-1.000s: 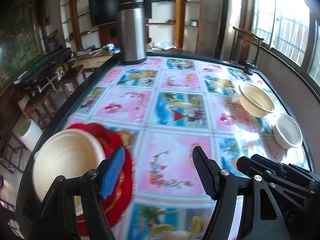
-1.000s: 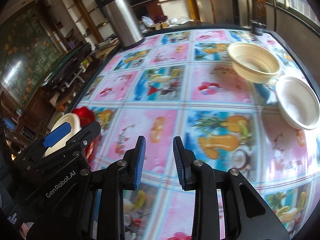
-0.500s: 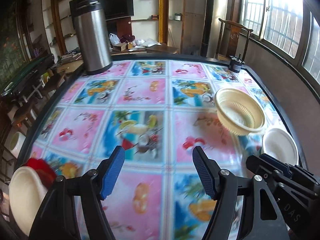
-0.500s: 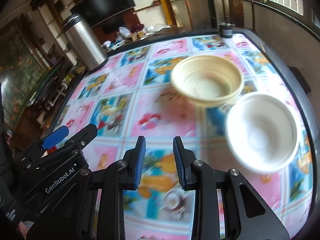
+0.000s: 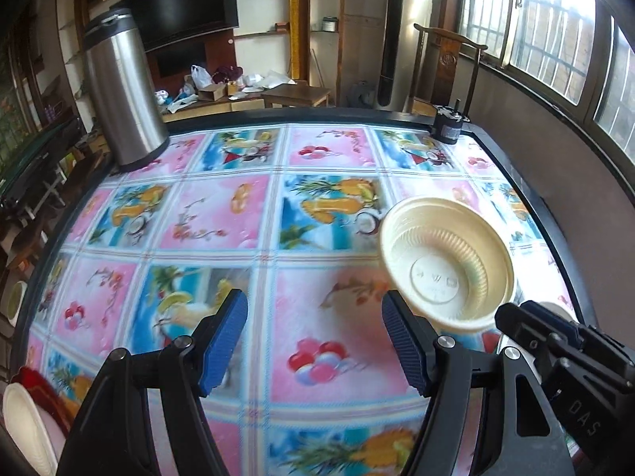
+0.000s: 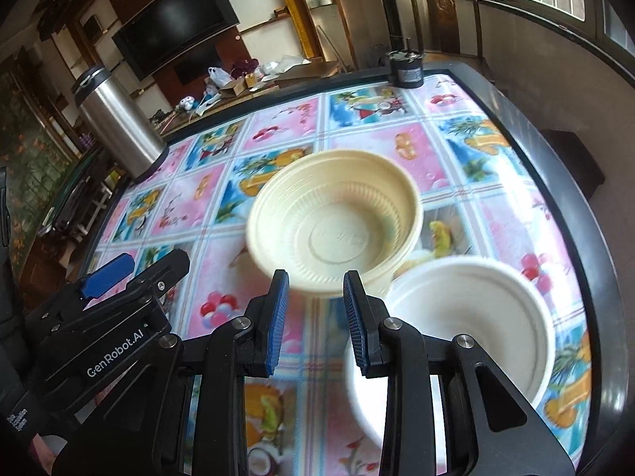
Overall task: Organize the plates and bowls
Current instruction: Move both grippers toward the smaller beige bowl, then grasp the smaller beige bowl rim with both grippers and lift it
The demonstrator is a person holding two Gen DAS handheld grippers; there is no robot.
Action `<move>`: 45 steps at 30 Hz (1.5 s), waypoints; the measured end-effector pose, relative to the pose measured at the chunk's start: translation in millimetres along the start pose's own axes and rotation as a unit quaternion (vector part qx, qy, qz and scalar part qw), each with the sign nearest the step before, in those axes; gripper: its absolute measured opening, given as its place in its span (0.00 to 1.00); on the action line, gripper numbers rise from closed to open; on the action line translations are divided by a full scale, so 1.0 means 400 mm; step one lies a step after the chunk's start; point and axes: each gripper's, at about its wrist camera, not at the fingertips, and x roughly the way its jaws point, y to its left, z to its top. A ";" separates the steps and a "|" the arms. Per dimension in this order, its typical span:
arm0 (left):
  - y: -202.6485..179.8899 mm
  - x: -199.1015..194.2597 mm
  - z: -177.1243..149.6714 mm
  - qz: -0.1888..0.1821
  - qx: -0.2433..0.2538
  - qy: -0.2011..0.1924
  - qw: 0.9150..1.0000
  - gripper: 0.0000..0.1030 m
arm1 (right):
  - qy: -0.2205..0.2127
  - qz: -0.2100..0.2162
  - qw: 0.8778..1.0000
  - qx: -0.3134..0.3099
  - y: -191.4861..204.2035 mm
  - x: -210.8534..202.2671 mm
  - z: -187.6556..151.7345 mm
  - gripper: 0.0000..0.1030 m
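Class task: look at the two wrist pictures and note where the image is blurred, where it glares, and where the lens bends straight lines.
Left wrist view: the tablecloth smears near the lens, daylight from the windows washes out the cloth by the cream bowl, and the table edge bows. Right wrist view: the rims of the cream bowl and white bowl are motion-smeared, while the right gripper stays sharp.

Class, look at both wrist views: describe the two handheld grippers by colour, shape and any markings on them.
Both are black angular frames with silver screws. The left gripper and the right gripper each carry two ribbed blue pads. White lettering reads "GenRobot.AI" on the left one, seen in the right view, and "DAS" on the right one, seen in the left view.
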 end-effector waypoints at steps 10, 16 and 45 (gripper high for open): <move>-0.070 0.081 0.021 -0.017 0.011 0.029 0.999 0.69 | 0.004 -0.018 0.999 0.033 -0.103 0.037 0.077 0.27; -0.087 0.115 0.030 -0.025 0.005 0.041 0.999 0.69 | 0.016 -0.018 0.999 0.047 -0.136 0.072 0.086 0.27; -0.116 0.228 0.022 -0.010 0.033 0.090 0.995 0.25 | 0.045 -0.001 0.998 0.033 -0.128 0.163 0.105 0.16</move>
